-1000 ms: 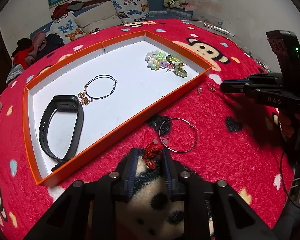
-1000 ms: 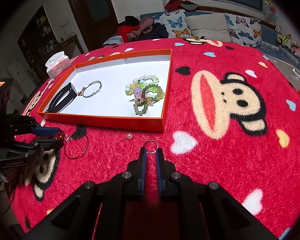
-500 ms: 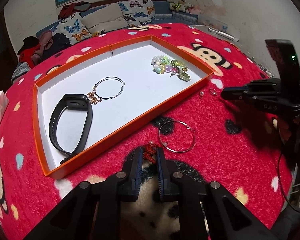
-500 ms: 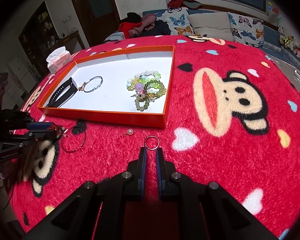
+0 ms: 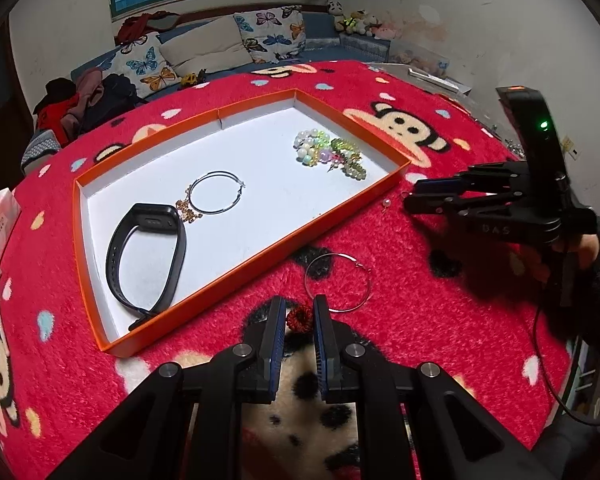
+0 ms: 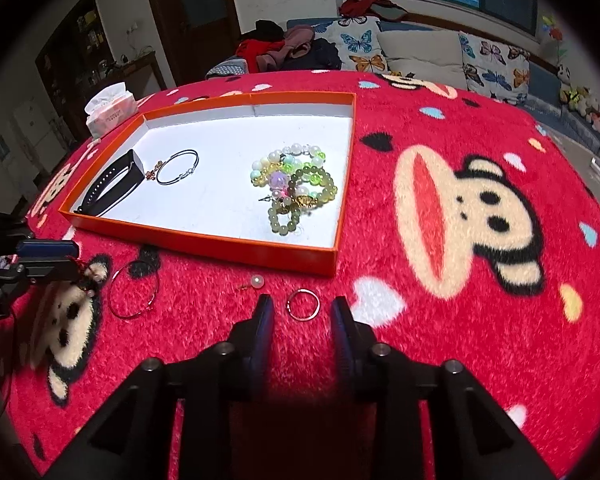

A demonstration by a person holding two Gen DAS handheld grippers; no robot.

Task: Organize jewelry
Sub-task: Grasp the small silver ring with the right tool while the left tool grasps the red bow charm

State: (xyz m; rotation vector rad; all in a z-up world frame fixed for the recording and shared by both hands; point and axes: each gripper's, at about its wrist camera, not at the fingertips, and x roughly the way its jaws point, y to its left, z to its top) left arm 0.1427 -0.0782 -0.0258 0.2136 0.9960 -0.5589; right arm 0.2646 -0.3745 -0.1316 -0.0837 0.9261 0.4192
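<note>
Left tool [image 5: 298,316]: pressed together on a small red beaded ornament [image 5: 299,317], pinched at the tips just above the plush cover. A large silver hoop [image 5: 337,282] lies on the cover beside it; whether hoop and ornament are joined, cannot tell.

Right tool [image 6: 302,312]: jaws opening, a small silver ring [image 6: 303,305] lying on the cover between them, pads not touching it. Pearl stud [image 6: 257,281] just left of the ring.

Orange tray [image 6: 204,240], white inside: holds a black wristband [image 5: 146,256], a second hoop with gold charm [image 5: 216,193], and a heap of green and pearl bead bracelets [image 6: 294,190].

Step in hand, as judged: gathering loose pieces into the tray. The red ornament looks secured; the ring looks not yet gripped. Next move calls for carrying the ornament over the tray's near wall, and for the right tool to close squarely on the thin ring without pushing it into the pile.

Surface: desk under a red fleece cover with monkey faces. Room: sofa with butterfly cushions, window, tissue box [image 6: 110,109], dim lighting.
</note>
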